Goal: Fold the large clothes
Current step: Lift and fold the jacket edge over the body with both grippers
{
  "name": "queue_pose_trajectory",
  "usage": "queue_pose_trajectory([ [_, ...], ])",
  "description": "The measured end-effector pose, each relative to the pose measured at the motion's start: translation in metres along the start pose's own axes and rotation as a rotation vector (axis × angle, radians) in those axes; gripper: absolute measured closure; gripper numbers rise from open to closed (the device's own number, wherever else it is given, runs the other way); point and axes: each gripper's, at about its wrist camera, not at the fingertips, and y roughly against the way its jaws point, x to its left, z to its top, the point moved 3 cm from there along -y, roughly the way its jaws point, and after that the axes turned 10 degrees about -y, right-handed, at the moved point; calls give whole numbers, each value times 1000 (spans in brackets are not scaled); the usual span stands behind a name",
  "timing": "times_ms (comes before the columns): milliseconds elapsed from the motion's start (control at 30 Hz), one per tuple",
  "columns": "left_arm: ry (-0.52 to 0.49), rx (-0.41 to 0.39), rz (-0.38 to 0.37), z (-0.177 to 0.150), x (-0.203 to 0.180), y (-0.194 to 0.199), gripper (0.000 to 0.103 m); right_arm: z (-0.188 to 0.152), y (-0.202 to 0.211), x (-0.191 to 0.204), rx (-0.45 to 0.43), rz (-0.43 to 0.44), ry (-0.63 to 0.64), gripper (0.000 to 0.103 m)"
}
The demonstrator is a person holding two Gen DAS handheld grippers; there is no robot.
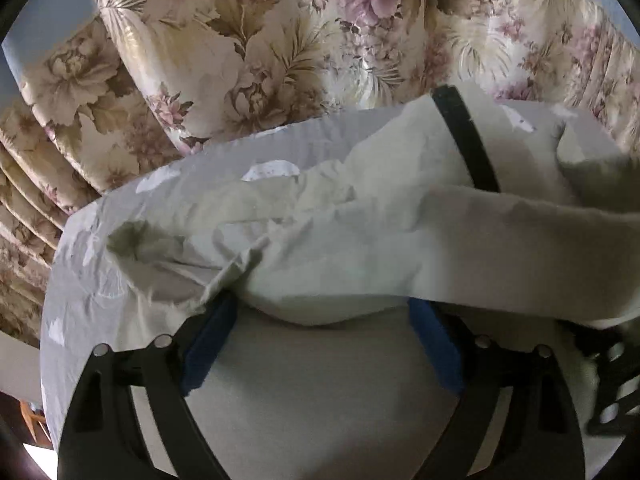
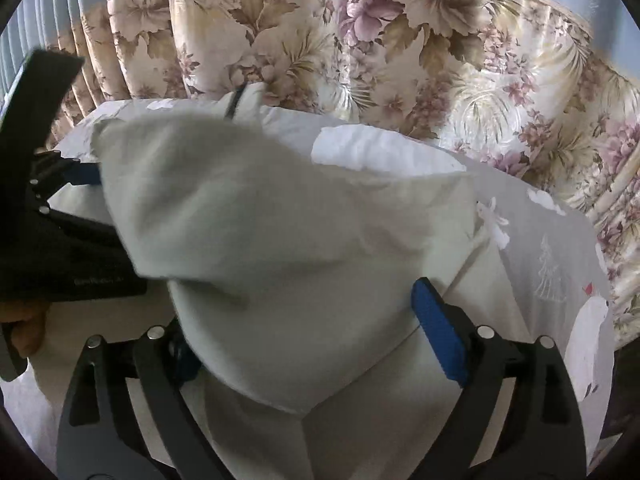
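Note:
A large cream-white garment (image 1: 360,236) with a black strap (image 1: 468,140) lies bunched on a grey printed sheet (image 1: 92,264). My left gripper (image 1: 320,312) is open, its blue pads (image 1: 208,344) wide apart, and a fold of the garment drapes over the fingertips. In the right wrist view the garment (image 2: 280,220) hangs over my right gripper (image 2: 304,312), which is open; its right blue pad (image 2: 438,332) shows and the left pad is mostly hidden by cloth. The left gripper (image 2: 60,216) appears at the left of that view, partly under the garment.
A floral curtain (image 1: 280,40) hangs behind the bed. The grey sheet with white prints (image 2: 560,260) extends to the right. A hand (image 2: 24,328) holds the left tool at the left edge of the right wrist view.

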Motion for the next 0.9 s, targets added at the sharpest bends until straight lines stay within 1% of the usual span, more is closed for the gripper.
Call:
queue_pose_trajectory([
  [67, 13, -14, 6, -5, 4, 0, 8, -3, 7, -7, -8, 54, -41, 13],
  [133, 29, -32, -8, -8, 8, 5, 8, -6, 28, -19, -39, 101, -70, 13],
  [167, 30, -41, -9, -11, 7, 11, 9, -8, 50, -34, -84, 144, -101, 12],
  [200, 40, -62, -18, -13, 10, 20, 10, -8, 63, -43, -112, 153, -121, 11],
  [233, 63, -94, -42, -15, 13, 33, 10, -9, 78, -58, -148, 153, -147, 9],
  [267, 82, -119, -61, -17, 13, 45, 10, -13, 93, -80, -184, 139, -175, 7],
  [300, 102, -147, -81, -19, 14, 58, 10, -17, 100, -96, -203, 112, -191, 6],
  [333, 116, -170, -102, -22, 15, 69, 10, -23, 105, -122, -212, 34, -217, 6],
  [367, 126, -200, -132, -24, 11, 83, 10, -28, 102, -140, -198, -8, -240, 7],
  [400, 119, -222, -159, -24, 5, 93, 10, -32, 99, -155, -177, -25, -270, 10],
  [433, 97, -250, -177, -25, -6, 106, 10, -38, 93, -169, -153, -16, -306, 12],
  [467, 77, -273, -187, -23, -17, 115, 10, -45, 87, -180, -127, 19, -348, 13],
  [500, 59, -286, -198, -21, -26, 119, 10, -49, 83, -182, -113, 69, -369, 13],
  [533, 32, -295, -217, -17, -40, 124, 10, -54, 75, -179, -85, 156, -384, 13],
  [567, 21, -296, -226, -14, -48, 124, 10, -55, 69, -174, -67, 185, -384, 13],
  [667, 25, -267, -220, -5, -62, 110, 10, -57, 50, -146, -16, 225, -316, 13],
  [767, 65, -198, -191, -1, -59, 81, 10, -61, 29, -118, 41, 241, -266, 13],
  [800, 75, -177, -190, -2, -57, 73, 10, -62, 26, -117, 39, 240, -280, 13],
  [833, 86, -153, -187, -3, -56, 64, 10, -62, 23, -118, 43, 261, -318, 14],
  [867, 95, -142, -189, -5, -55, 59, 10, -61, 23, -119, 42, 277, -331, 20],
  [900, 100, -132, -193, -6, -55, 53, 10, -60, 26, -116, 31, 287, -322, 34],
])
